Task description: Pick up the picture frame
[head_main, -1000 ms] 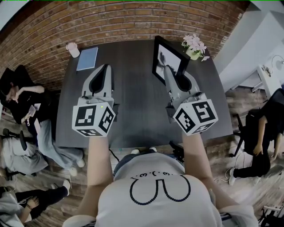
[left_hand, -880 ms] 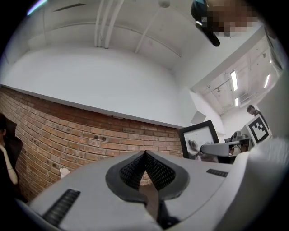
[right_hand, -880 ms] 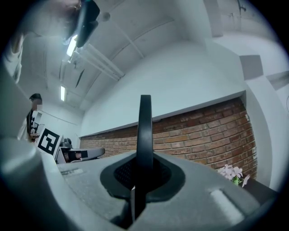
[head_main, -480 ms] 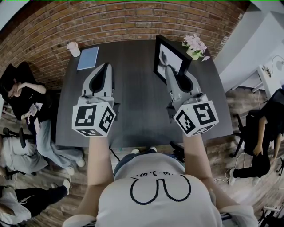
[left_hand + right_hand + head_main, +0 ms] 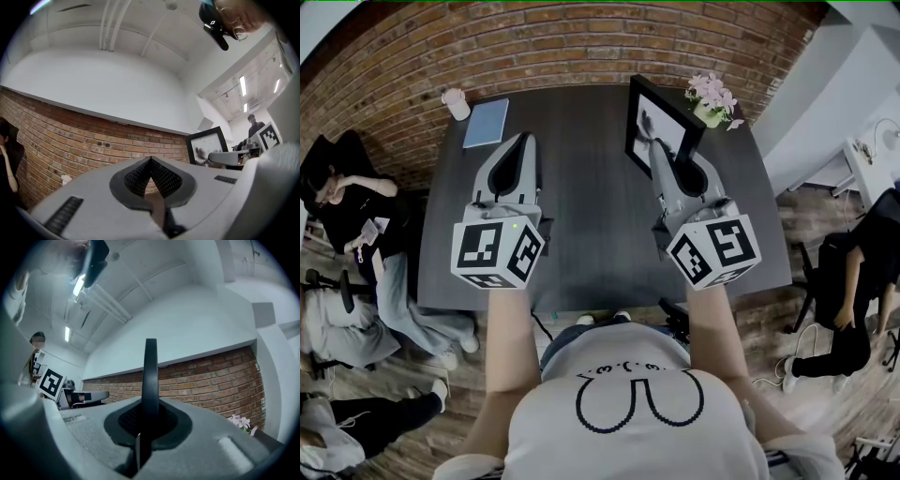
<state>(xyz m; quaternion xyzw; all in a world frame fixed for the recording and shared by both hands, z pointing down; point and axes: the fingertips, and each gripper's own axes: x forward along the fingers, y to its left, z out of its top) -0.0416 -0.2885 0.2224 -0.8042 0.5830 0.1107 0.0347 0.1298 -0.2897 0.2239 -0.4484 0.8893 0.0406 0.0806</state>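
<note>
Head view: right gripper (image 5: 657,150) is clamped on the picture frame (image 5: 662,114), jaws almost together on its thin near edge. Right gripper view shows that edge as a dark strip running straight up between the pads. Frame stands upright straight ahead of that gripper, long axis up-down by my read, face turned toward the left gripper (image 5: 525,142). Left gripper is closed on nothing, well left of the frame, so the right hand owns the lift. Can't tell if the frame's bottom is off the bench (image 5: 591,234). Count: one frame, two grippers, one notebook (image 5: 485,123) and one cup (image 5: 454,104) far left of the frame, one flower pot (image 5: 711,97) just right of it.
</note>
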